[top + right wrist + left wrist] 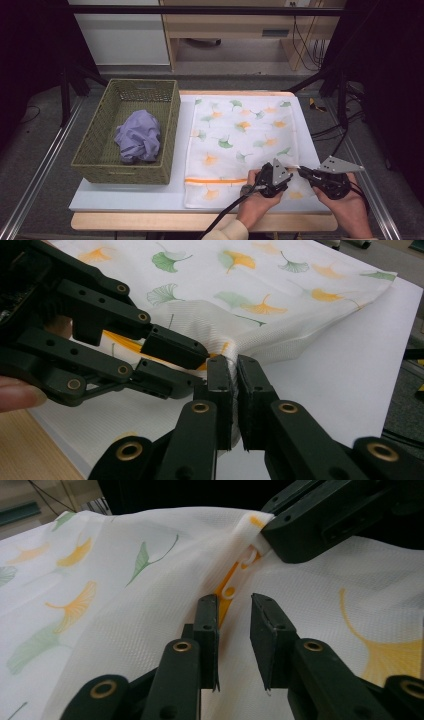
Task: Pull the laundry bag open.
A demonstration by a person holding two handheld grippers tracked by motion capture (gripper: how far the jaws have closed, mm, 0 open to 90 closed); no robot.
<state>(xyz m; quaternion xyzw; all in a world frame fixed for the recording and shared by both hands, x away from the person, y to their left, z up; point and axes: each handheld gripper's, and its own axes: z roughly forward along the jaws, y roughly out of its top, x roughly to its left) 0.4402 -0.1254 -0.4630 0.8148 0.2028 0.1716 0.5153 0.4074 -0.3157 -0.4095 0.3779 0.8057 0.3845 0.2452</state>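
Nearest the bench (pixel 125 199) edge: two claws, both working the same corner of the mesh laundry bag (pixel 240 130), which lies flat on the right half. Right claw (pixel 234 362) clamped tight on a fold of the bag's edge right at the end of the zipper (pixel 215 180). Probably there as an anchor, keeping the fabric taut and lifted so the slider won't just drag the whole bag along. Left claw (pixel 234 602) parted a little, lined up on the white zipper pull (pixel 235 582), with the tab sitting just past the tips and not pinched yet. Looks like the setup for grabbing it.

Further back, left side: woven green basket (pixel 125 174) parked just beside the bag, holding a crumpled purple cloth (pixel 139 136). Handy spot, guessing that's the thing going in once the bag is unzipped.

Count: two claws, one bag, one orange zipper, one pull, one basket, one cloth.
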